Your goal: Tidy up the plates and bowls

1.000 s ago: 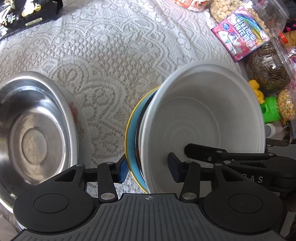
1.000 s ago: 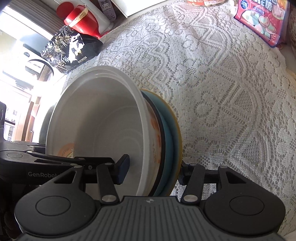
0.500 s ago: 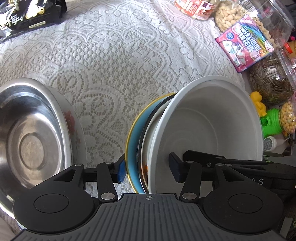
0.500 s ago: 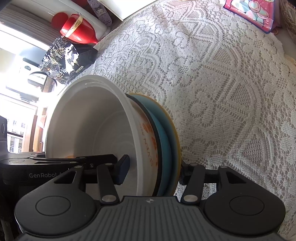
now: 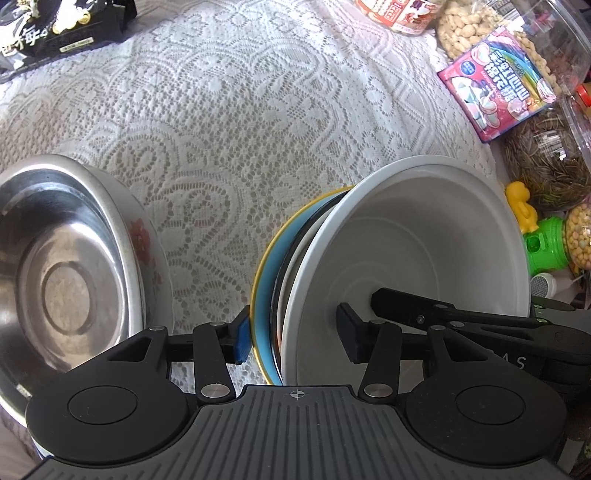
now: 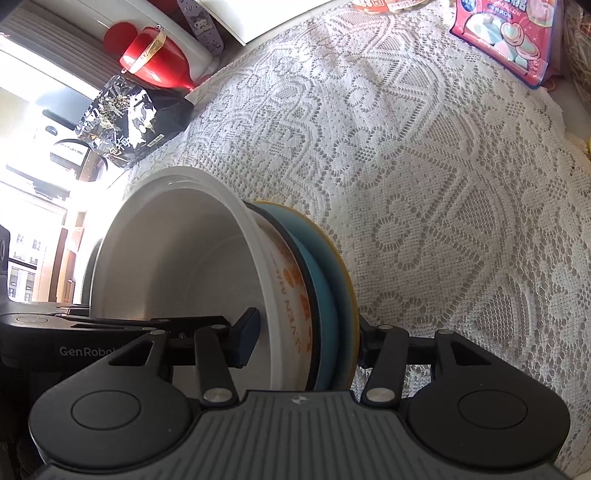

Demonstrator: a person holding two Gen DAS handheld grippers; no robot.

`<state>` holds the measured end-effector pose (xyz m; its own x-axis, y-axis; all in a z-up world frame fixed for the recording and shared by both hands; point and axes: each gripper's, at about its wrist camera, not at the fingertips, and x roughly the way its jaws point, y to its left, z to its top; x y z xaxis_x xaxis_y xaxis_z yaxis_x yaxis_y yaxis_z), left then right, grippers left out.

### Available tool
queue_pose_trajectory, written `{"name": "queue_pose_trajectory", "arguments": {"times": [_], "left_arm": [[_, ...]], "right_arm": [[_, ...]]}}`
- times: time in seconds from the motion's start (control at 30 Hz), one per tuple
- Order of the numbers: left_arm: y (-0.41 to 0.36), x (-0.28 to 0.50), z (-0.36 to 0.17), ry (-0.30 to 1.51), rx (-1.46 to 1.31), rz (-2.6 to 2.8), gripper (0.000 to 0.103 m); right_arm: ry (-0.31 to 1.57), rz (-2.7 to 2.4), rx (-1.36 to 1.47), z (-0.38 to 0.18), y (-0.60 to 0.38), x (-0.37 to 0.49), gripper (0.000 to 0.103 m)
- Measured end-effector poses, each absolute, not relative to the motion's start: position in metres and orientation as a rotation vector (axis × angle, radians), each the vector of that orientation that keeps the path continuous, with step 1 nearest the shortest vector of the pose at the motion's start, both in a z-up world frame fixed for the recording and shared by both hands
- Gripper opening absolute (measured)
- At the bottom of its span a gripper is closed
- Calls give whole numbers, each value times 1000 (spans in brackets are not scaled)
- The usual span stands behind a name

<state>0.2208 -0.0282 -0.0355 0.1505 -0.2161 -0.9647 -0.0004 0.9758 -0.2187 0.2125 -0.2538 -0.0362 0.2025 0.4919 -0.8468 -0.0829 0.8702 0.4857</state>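
A stack of dishes stands tipped on edge over the lace tablecloth [image 5: 229, 122]: a white bowl [image 5: 406, 240] nested in an orange-printed bowl [image 6: 291, 291], backed by a blue plate with a yellow rim [image 5: 264, 288]. My left gripper [image 5: 295, 338] straddles the stack's near edge, one pad on the plate's back and one inside the white bowl, its jaws closing. My right gripper [image 6: 306, 343] is shut on the opposite edge the same way; its finger [image 5: 443, 314] shows inside the bowl. A steel bowl [image 5: 55, 280] with a red flower on its side sits to the left, untouched.
Snacks crowd the right: a pink marshmallow pack [image 5: 495, 85], jars of nuts and seeds [image 5: 546, 162], a yellow duck [image 5: 521, 210] and a green toy [image 5: 546, 247]. A black bag [image 5: 62, 33] lies far left. A red container [image 6: 155, 59] stands beyond the table.
The stack now sits lower in both views, and more of the orange-printed bowl's side shows. My left jaws stand a little wider. The right grip is unchanged.
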Motion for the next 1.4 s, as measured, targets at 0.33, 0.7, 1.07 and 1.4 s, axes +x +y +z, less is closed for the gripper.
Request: {"name": "queue_pose_trajectory", "arguments": {"times": [0.33, 0.7, 1.07, 1.4], "left_arm": [[-27, 221, -31, 1439, -176, -155, 50], [-22, 222, -16, 1437, -177, -146, 50], [-15, 226, 17, 1416, -169, -139, 51], [2, 226, 42, 1380, -181, -131, 51]], "right_arm": [[1330, 404, 378, -33, -253, 210, 51], [1321, 418, 369, -18, -246, 212, 51], [1299, 437, 361, 11, -237, 218, 51], [1278, 458, 334, 41, -220, 224, 51]]}}
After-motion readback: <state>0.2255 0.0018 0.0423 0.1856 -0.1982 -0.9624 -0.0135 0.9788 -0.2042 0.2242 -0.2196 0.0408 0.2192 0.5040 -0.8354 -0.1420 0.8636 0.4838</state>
